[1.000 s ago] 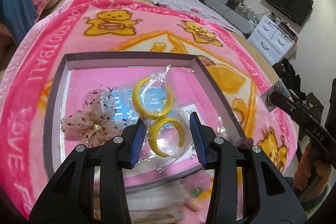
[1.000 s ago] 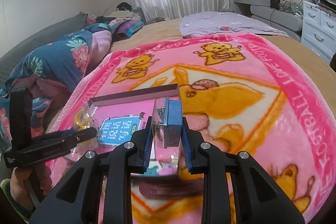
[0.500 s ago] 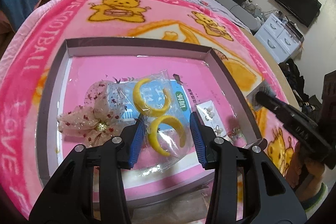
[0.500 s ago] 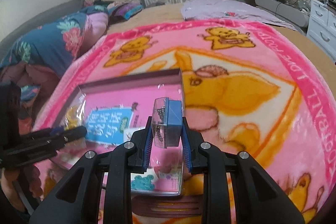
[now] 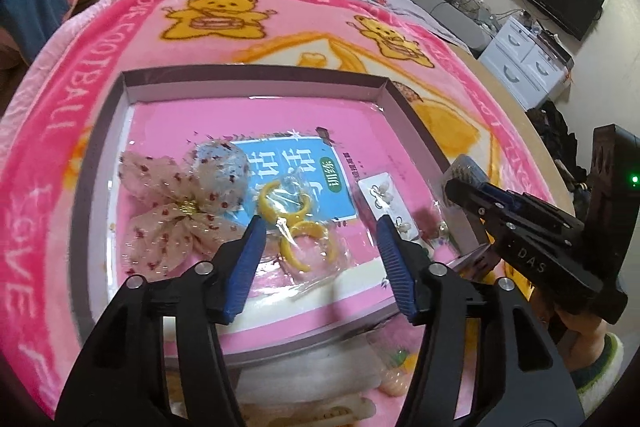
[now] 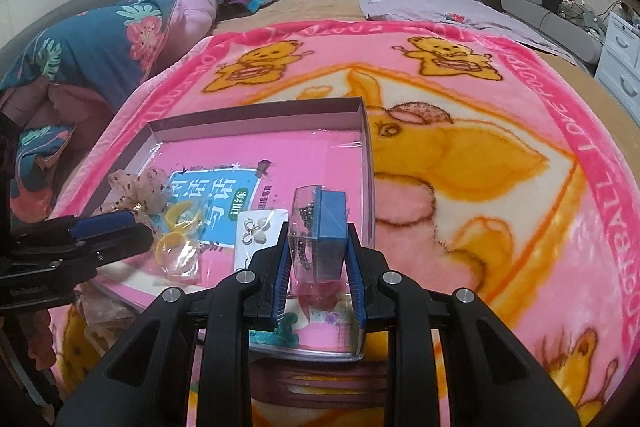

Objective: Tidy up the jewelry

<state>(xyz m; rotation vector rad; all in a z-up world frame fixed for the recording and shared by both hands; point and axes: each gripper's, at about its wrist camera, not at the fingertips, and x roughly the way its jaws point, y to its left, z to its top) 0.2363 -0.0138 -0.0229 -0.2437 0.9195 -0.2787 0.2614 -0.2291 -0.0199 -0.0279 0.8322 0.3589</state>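
The left gripper (image 5: 318,227) has its jaws opening, wider than a second ago, and the bagged yellow hoop earrings (image 5: 294,223) they pinched then now lie loose between them on the tray (image 5: 256,77) floor, beside the gauze bow (image 5: 172,211). The right gripper (image 6: 318,247) has come lower, its jaws clamped on the small blue-and-clear jewelry box (image 6: 320,233) over the tray's near right corner, just beside the earring card (image 6: 256,233). Past the tray's far wall the pink blanket (image 6: 520,147) lies open.
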